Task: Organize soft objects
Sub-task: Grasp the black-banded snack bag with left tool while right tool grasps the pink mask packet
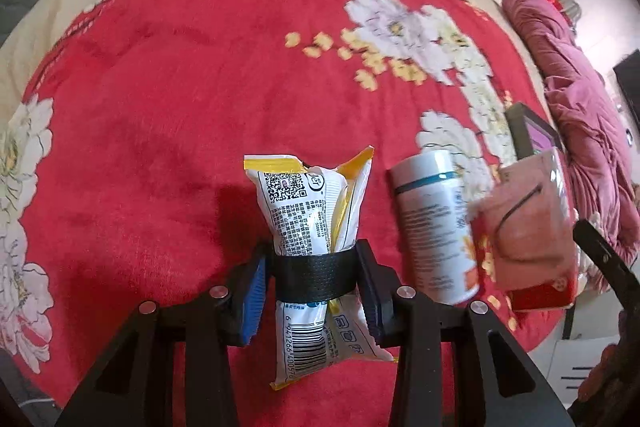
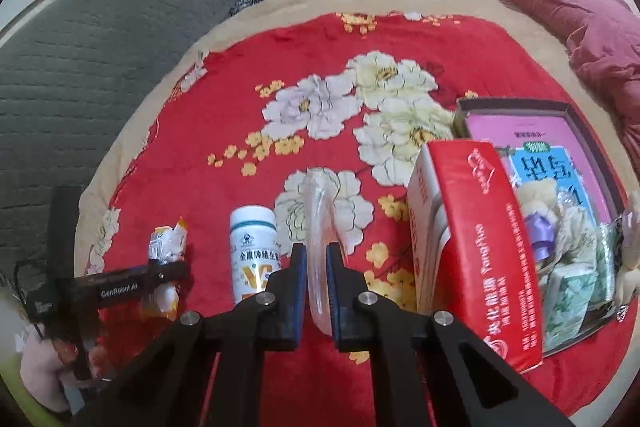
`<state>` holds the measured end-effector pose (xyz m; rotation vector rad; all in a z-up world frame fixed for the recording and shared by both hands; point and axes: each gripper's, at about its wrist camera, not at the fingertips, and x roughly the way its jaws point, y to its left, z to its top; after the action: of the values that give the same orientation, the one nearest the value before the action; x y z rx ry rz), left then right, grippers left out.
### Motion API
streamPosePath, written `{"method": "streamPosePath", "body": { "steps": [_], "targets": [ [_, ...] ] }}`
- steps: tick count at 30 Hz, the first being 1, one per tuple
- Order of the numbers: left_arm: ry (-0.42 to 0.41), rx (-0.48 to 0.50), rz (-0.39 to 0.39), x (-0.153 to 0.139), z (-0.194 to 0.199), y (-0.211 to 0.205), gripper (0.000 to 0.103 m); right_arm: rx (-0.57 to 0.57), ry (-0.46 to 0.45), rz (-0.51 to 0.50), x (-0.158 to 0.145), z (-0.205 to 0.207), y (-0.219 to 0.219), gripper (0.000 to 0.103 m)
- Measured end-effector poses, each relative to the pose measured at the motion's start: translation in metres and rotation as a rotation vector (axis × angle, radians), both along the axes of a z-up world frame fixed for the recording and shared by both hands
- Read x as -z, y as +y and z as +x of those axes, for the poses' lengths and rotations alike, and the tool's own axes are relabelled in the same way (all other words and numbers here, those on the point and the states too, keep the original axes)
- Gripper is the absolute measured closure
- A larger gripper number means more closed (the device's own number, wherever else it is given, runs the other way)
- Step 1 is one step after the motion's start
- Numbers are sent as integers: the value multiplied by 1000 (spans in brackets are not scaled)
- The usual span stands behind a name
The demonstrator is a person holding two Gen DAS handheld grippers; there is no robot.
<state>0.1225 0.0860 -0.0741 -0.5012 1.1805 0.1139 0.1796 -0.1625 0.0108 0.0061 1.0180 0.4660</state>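
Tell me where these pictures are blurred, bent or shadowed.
Left wrist view: the red tissue pack at the right is smeared by motion; the snack packet is sharp and casts a shadow leftward on the red blanket. Right wrist view: fisheye bends the blanket's edge; corners dark.

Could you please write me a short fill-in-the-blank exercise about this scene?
1. The packet between the fingers of the left gripper is white and ___.
2. The right gripper is shut on a see-through piece of ___.
3. The white bottle lies on a flowered blanket whose ground colour is ___.

Missing words: yellow; plastic; red.
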Motion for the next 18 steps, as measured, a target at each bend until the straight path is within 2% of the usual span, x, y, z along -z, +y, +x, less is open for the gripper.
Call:
{"method": "streamPosePath", "body": {
  "steps": [2,3,4,7,9,10,11,13,16,18],
  "targets": [
    [-13,7,-4,-8,-2,-3,61,-1,0,5,-3,1,-1,93],
    [-15,10,0,-10,-2,-4,61,1,-2,-24,-1,2,1,93],
    [-14,14,7,-11,-3,-5,61,-5,-3,-53,2,2,3,93],
    [0,9,-14,-5,-4,-2,61,-22,15,-53,13,-2,4,93],
    [4,3,-25,-2,-9,0,60,-29,21,-87,22,-7,6,88],
    [8,3,-26,0,-11,1,61,-46,24,-102,26,-10,9,73],
    [9,3,-27,0,-12,1,61,-76,42,-108,31,-12,13,48],
    [14,4,-40,3,-14,2,60,-112,52,-116,39,-19,19,30],
    [17,8,-39,3,-15,3,60,-123,48,-26,36,-28,22,30],
    [19,7,-49,4,-15,3,60,-137,14,-59,34,-33,30,29]
  ]
}}
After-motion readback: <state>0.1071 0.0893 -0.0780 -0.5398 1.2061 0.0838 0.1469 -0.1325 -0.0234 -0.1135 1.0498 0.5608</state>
